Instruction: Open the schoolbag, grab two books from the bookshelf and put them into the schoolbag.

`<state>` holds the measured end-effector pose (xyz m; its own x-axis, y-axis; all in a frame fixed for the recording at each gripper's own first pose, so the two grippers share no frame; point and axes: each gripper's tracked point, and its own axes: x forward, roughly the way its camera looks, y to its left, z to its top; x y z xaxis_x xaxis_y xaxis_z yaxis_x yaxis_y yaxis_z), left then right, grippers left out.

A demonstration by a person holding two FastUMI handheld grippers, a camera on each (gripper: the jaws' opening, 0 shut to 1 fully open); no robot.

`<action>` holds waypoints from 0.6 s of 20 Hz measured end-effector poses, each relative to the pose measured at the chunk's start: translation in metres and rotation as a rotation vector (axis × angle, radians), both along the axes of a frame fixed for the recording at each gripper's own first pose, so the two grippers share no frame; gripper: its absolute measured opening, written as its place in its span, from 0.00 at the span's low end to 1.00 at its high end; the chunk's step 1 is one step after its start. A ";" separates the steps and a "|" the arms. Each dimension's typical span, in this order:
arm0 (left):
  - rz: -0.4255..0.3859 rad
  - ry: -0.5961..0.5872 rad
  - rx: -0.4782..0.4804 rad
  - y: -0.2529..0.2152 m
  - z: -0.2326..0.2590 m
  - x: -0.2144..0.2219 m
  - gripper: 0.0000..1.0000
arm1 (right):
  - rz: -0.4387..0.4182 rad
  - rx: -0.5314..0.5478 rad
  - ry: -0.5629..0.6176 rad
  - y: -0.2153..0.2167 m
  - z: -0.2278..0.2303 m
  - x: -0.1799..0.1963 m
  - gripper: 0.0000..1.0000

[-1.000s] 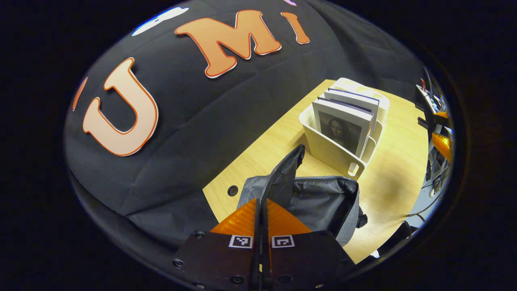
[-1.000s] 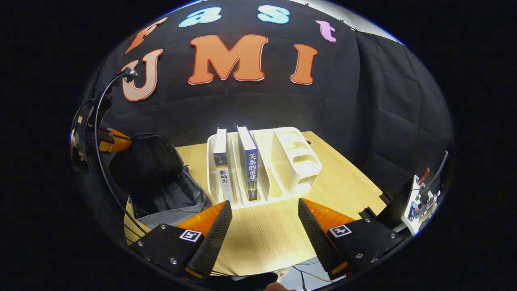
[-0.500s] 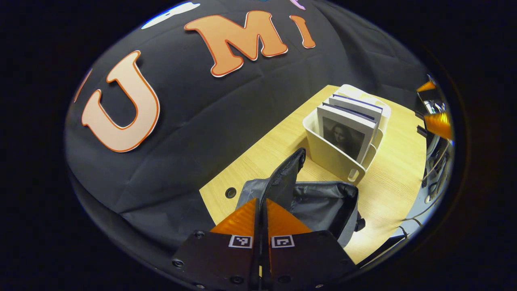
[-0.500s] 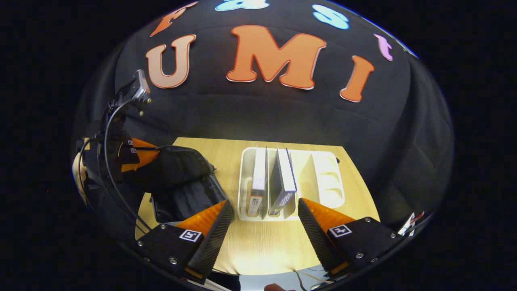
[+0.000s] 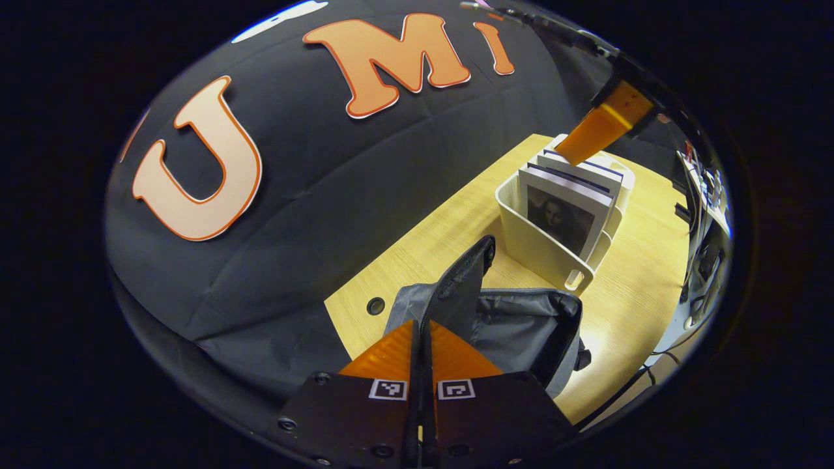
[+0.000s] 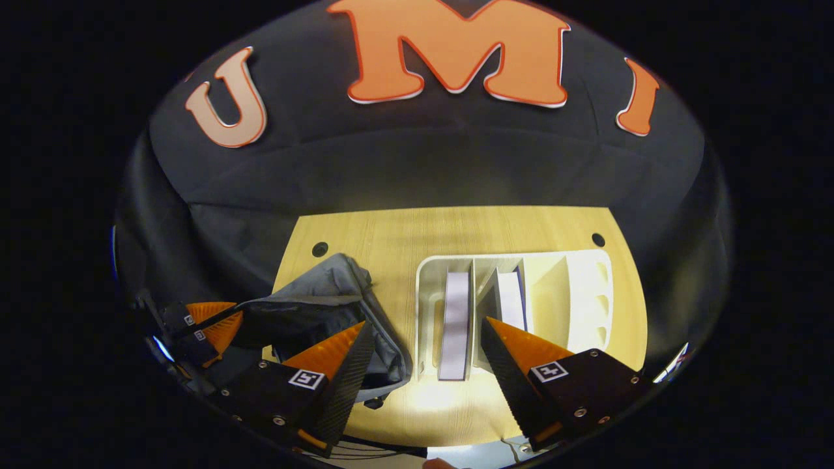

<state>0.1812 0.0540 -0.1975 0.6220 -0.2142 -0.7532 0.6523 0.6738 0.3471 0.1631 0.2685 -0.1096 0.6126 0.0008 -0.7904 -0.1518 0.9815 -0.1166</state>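
The grey schoolbag (image 5: 521,322) lies open on the wooden table. My left gripper (image 5: 422,324) is shut on its black flap (image 5: 466,277) and holds it up. Behind the bag stands the white bookshelf (image 5: 541,244) with two upright books (image 5: 565,212). In the right gripper view I look down on the bookshelf (image 6: 586,293), with one book (image 6: 455,326) in the left slot and a second book (image 6: 510,298) beside it. My right gripper (image 6: 423,331) hangs open just above the left book. The bag (image 6: 326,306) and the left gripper (image 6: 210,322) sit to its left.
The table (image 6: 391,234) has round cable holes (image 6: 319,249) near its back corners. Black booth cloth rises directly behind it. Cables and small devices (image 5: 707,189) crowd the table's far right side. The right gripper's finger (image 5: 603,127) hovers over the books.
My right gripper has moved forward over the bookshelf and tipped down onto the books, still open. The left gripper keeps the flap raised and has hardly moved.
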 end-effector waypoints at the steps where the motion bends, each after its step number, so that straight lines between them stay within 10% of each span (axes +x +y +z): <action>1: 0.009 0.003 0.001 0.003 -0.001 -0.001 0.03 | -0.001 -0.012 0.014 -0.002 -0.008 0.009 0.99; 12: 0.023 0.033 0.027 0.003 -0.010 0.004 0.03 | -0.045 -0.079 0.164 -0.023 -0.074 0.056 0.99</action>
